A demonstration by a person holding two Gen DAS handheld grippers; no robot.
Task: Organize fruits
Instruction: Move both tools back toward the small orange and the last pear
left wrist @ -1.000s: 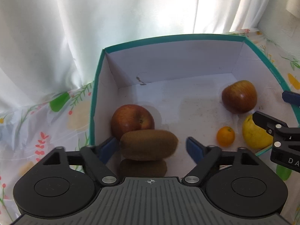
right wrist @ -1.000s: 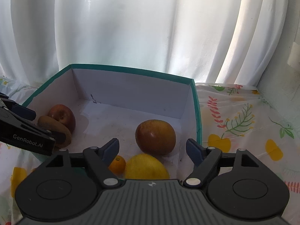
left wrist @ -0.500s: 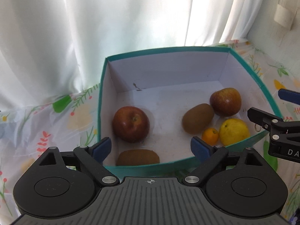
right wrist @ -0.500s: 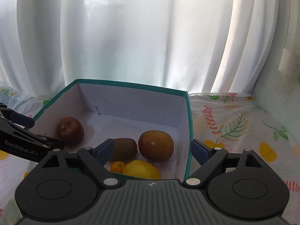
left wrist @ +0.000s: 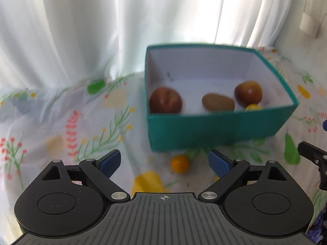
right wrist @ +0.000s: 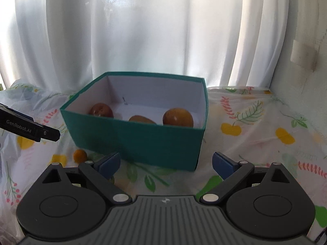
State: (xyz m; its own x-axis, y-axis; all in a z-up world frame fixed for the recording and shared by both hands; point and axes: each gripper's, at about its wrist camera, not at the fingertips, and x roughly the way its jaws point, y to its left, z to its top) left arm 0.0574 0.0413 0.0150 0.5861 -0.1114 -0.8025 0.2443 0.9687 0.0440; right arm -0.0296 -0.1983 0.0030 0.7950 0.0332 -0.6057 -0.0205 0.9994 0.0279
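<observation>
A teal box (left wrist: 216,130) with white inside walls sits on the floral cloth; it also shows in the right wrist view (right wrist: 143,140). Inside lie a red apple (left wrist: 165,100) at the left, a kiwi (left wrist: 217,102) in the middle, a second apple (left wrist: 248,93) at the right and a yellow fruit (left wrist: 253,107) mostly hidden by the front wall. A small orange (left wrist: 179,163) lies on the cloth in front of the box, seen also in the right wrist view (right wrist: 80,155). My left gripper (left wrist: 164,162) is open and empty, just before that orange. My right gripper (right wrist: 165,162) is open and empty, in front of the box.
A floral tablecloth (right wrist: 255,126) covers the table. White curtains (right wrist: 143,30) hang behind the box. A wall (right wrist: 306,61) stands at the right. The left gripper's finger (right wrist: 30,128) shows at the left of the right wrist view.
Both grippers have pulled back and away from the box. The kiwi released by the left gripper has rolled to the middle of the box. A small orange on the cloth has come into view.
</observation>
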